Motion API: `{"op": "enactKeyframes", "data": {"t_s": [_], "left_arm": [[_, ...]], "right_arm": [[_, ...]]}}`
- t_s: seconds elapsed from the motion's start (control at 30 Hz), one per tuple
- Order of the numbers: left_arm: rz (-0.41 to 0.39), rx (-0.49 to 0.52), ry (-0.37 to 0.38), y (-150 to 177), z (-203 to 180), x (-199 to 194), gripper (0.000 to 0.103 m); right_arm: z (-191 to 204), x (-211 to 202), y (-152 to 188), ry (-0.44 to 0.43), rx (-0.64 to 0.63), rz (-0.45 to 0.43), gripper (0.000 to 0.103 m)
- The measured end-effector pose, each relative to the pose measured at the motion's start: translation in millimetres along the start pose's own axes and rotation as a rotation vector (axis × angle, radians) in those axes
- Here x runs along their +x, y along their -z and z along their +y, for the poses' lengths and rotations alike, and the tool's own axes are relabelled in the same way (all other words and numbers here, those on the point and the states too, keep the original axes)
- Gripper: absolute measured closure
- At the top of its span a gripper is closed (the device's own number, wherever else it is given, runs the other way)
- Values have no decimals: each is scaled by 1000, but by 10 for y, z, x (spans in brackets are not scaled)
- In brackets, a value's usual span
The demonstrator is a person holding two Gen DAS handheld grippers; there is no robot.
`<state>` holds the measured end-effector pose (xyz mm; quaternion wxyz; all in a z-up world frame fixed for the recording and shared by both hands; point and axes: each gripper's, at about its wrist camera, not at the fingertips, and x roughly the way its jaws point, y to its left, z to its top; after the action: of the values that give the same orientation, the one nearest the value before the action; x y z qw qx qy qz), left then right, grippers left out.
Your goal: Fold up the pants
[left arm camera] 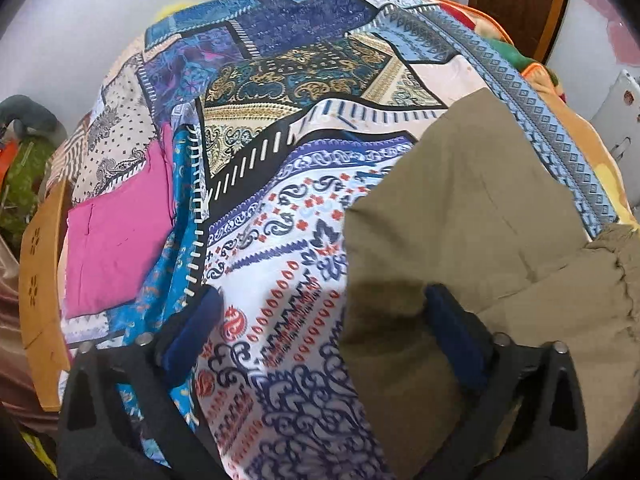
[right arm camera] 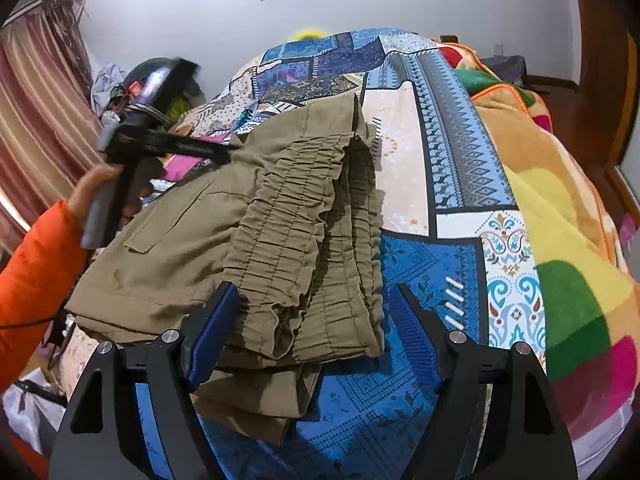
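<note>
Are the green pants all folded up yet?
Almost! The olive pants already lie in a folded stack on the patchwork bedspread, waistband layers on top. Both tongs, left and right, are open, gripping nothing. Left to do: maybe a last smoothing. A folded pink cloth lies nearby.

The pants (left arm camera: 460, 216) run off the left wrist frame's lower right edge, and the left gripper (right arm camera: 132, 128) is motion-blurred at upper left.

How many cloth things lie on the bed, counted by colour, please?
Olive pants: 1
Pink folded cloth: 1
Blue patchwork bedsheet: 1
Multicolour blanket: 1
Total: 4
</note>
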<state>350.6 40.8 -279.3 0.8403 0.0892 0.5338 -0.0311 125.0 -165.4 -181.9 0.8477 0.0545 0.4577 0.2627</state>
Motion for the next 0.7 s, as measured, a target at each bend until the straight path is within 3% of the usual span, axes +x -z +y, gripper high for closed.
{"op": "enactKeyframes", "data": {"t_s": [0.1,0.33,0.53,0.7], "left_arm": [[-15,-25,-9,77,61,-6,0],[5,-130,-110,452,279,-225,0],[7,-197,-98,959,362,-575,0],[11,-272,-29,1444,356,-850,0]], "right_arm": [[-9,-3,-35,17,1,-1,29],[-23,-83,-151,66,-1,-35,29],[69,-237,-144,60,-20,-69,29],[176,-309,-35,54,-45,-66,29]]}}
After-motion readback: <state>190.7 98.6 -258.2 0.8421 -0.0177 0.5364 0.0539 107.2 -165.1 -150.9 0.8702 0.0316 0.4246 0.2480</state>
